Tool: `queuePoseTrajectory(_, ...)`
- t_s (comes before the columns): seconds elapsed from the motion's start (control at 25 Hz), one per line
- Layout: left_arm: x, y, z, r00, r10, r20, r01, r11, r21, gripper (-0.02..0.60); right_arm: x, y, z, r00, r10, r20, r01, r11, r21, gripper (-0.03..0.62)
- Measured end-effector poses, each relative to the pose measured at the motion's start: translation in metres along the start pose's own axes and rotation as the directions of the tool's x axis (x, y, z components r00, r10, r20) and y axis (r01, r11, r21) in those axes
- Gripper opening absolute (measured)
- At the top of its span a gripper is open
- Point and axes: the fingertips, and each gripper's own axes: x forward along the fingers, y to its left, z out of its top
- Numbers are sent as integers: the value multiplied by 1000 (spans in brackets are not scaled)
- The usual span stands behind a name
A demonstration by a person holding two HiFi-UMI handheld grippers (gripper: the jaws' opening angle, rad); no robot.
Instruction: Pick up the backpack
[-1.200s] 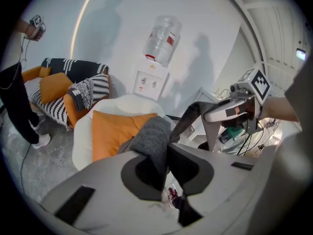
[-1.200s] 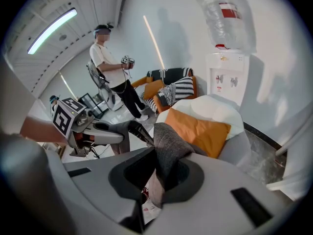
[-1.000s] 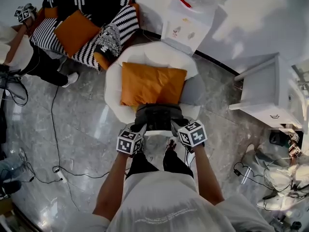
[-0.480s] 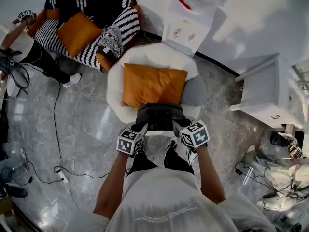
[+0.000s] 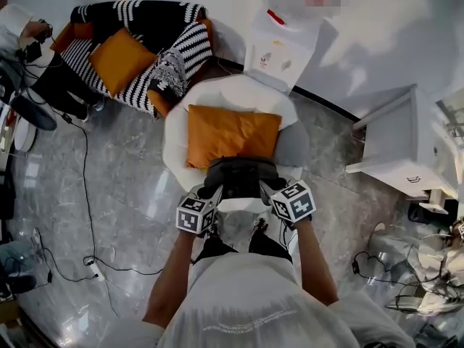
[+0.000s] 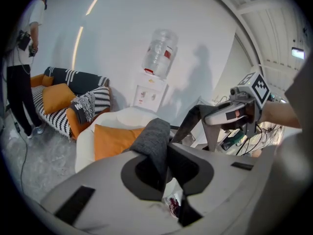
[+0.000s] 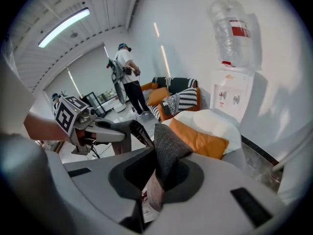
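Currently, the backpack [image 5: 241, 177] is at the front edge of the white armchair [image 5: 176, 133], directly below the orange cushion [image 5: 232, 133] and between my two tools. The left tool [image 6: 164, 168] is pinching a fold of the pack's grey fabric at its left side. The right tool [image 7: 159, 173] is pinching a similar fold at its right side. In both gripper views the fabric stands up out of the nearly closed jaws, so both grips are engaged.

Change since a second ago: in the head view the pack's top edge now overlaps the cushion's lower edge, where before it lay just short of it. The grips are unchanged. I judge this to be the start of the lift, with both tools raising the pack together.

I cannot tell whether the pack's base is clear of the seat. Next requirement, in my judgement: raise both sides evenly, so the fabric does not slip from either tool.
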Motion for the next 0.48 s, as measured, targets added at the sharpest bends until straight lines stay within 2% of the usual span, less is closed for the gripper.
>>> queuePoseTrajectory(0.48, -10, 5, 44, 996, 30, 80, -32, 999, 24, 48, -16, -2, 40, 998, -5, 61, 8, 999, -44, 37)
